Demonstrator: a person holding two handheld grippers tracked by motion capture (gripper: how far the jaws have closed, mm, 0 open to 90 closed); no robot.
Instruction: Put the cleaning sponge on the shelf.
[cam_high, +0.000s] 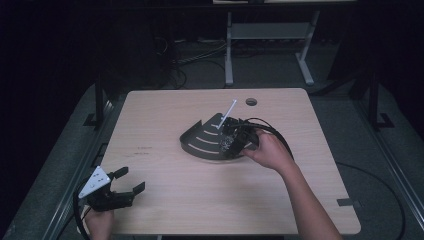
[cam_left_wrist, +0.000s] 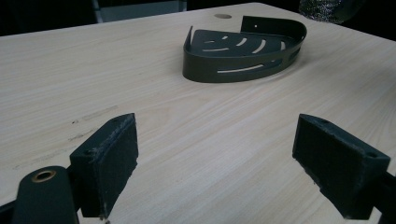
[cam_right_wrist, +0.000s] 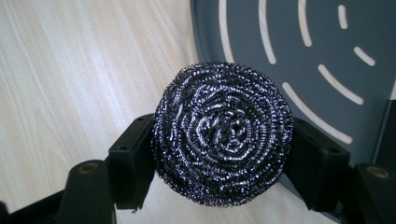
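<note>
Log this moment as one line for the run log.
right gripper: shut on steel scourer | over slotted corner basket | left gripper: open, idle near table edge

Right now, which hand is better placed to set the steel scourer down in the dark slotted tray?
Right. The right gripper already clamps the steel scourer at the tray; the left gripper is open, near the table's edge.

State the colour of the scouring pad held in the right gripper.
Shiny silver-grey steel scouring pad, clearest in the right gripper view.

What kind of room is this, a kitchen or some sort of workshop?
Probably a lab or recording studio, not a kitchen: a bare wooden table stands in a dark room, cables trail over the floor behind it, and a camera-fitted left gripper waits.
</note>
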